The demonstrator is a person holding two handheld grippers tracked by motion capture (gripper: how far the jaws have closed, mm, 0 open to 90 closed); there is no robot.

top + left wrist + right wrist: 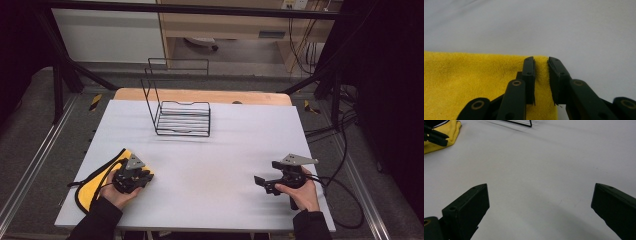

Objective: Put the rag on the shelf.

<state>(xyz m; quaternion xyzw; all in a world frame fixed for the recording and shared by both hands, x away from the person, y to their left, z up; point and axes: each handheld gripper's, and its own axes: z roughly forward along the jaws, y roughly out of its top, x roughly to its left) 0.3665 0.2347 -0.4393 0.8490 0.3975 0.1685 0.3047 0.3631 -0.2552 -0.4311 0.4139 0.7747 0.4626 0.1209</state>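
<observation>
A yellow cloth (91,189) with a dark edge lies at the near left of the white table (225,150). My left gripper (145,177) sits over its right corner. In the left gripper view the jaws (541,60) stand close together with a fold of the cloth (474,77) pinched between the pads. At the near right my right gripper (265,173) is held just above the bare table, its jaws (540,192) spread wide with nothing between them. The right gripper view has the cloth (446,132) at its far upper left.
A black wire rack (182,117) with a tall back frame stands at the middle back of the table, and its base edge (521,122) is at the top of the right gripper view. Cables trail off the table's right side.
</observation>
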